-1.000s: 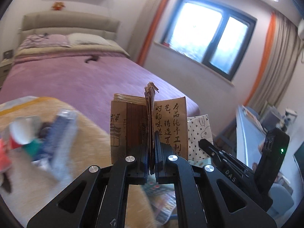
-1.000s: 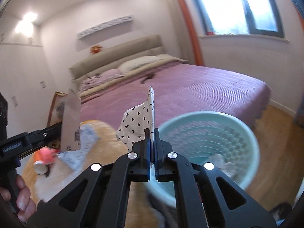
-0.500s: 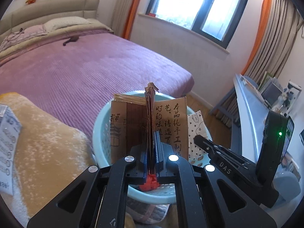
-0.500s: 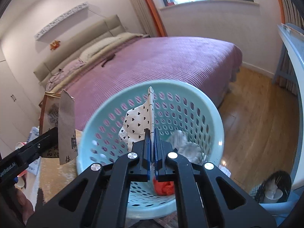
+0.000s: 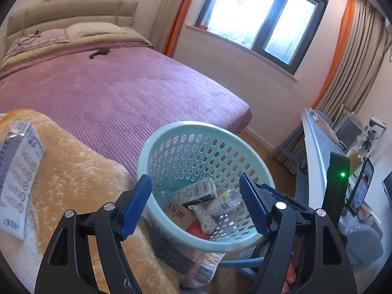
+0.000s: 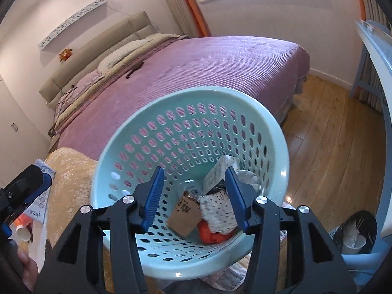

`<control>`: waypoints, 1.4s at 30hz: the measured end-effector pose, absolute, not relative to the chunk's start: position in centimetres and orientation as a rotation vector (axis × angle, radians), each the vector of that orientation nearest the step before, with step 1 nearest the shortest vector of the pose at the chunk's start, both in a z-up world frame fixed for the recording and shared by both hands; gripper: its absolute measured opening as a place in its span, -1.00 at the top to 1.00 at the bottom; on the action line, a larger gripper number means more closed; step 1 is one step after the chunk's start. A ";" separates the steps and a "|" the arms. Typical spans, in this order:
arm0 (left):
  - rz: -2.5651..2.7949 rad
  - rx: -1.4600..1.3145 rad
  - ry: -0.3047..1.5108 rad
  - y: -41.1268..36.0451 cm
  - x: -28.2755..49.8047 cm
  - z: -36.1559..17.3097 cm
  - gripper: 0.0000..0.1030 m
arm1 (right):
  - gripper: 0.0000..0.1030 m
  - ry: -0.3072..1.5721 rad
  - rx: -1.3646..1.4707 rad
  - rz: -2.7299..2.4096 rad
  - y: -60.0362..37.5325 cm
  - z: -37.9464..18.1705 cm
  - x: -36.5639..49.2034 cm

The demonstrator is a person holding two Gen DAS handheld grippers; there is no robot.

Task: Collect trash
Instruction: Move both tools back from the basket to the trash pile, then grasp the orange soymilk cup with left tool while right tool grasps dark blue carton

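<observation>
While both grippers hang over the pale green basket [image 6: 276, 132], their jaws have just been opening and nothing sits between the blue pads now. The left gripper [image 5: 196, 208] stands wide above the basket's near rim, and the right gripper [image 6: 193, 196] is spread about halfway over the basket's inside. Down in the basket lies the trash: a brown paper packet [image 6: 183, 213] with dark print, a white wrapper with black hearts [image 6: 218, 208] just beside it, an orange piece [image 6: 210, 234] under the wrapper, a grey printed carton [image 6: 218, 171] leaning against the far wall, and a clear crumpled bottle [image 5: 225, 202] beside the carton. Left of the basket spreads a yellow blanket [image 5: 73, 171] with a grey-and-white printed box [image 5: 17, 178] lying on it. Behind the basket is a bed [image 5: 122, 90] with a purple cover. To the right of the basket, wooden floor [image 6: 330, 134] shows, and a dark bin [image 6: 352, 235] with white cups stands beyond the basket's near right edge.
</observation>
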State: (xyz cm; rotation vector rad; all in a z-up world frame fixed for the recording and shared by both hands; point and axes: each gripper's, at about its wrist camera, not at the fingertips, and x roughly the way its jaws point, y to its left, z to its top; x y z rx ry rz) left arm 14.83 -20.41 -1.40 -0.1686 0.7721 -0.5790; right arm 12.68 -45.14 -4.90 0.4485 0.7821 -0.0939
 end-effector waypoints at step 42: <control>0.027 -0.417 0.635 14.7 4.6 3.7 -0.40 | -0.46 0.823 0.178 0.310 -14.4 3.2 15.8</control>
